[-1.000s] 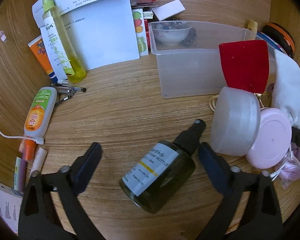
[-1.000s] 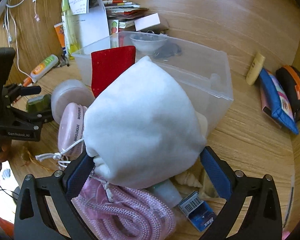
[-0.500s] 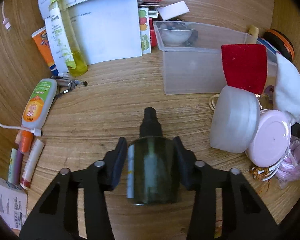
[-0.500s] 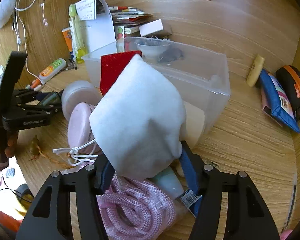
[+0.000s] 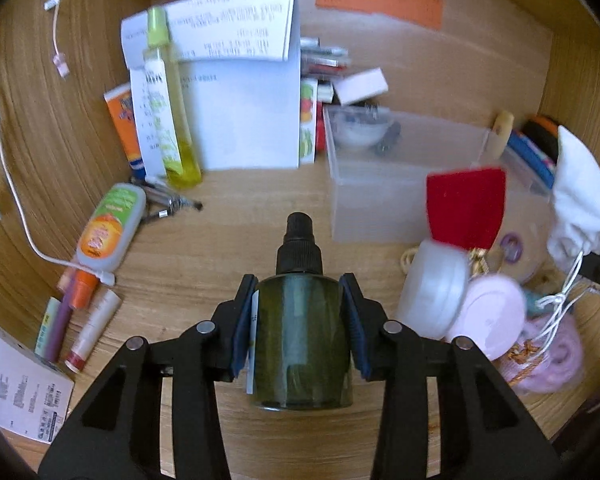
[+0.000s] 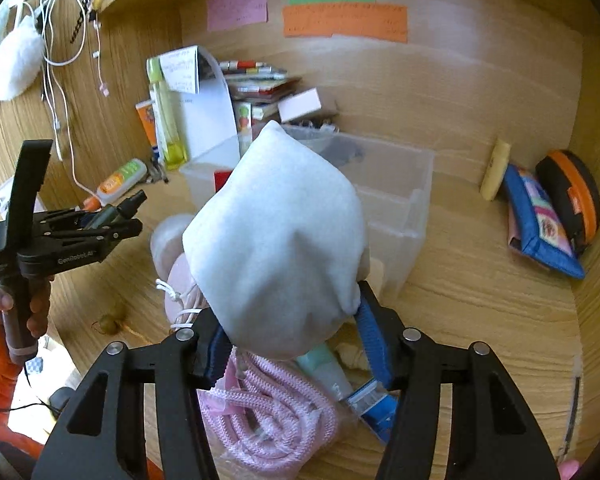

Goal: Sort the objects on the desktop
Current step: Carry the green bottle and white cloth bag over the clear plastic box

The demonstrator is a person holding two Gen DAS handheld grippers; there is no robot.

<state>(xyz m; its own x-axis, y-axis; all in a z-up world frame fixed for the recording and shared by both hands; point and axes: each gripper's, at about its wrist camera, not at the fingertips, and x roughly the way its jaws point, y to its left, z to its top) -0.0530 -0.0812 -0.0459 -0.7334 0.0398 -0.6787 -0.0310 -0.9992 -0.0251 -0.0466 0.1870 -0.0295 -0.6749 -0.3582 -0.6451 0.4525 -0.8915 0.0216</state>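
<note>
dark spray bottle (image 5: 302,340) | rigid, slick; left gripper (image 5: 300,328) clamps its body | white pouch (image 6: 276,240), soft, 12 o'clock, pinched by right gripper (image 6: 292,344)

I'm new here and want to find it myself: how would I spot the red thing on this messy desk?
Find the clear plastic bin in the middle of the wooden desk. The red pouch leans against its front wall, just above a round white jar. It is the only bright red, flat, fuzzy-looking piece there.
</note>
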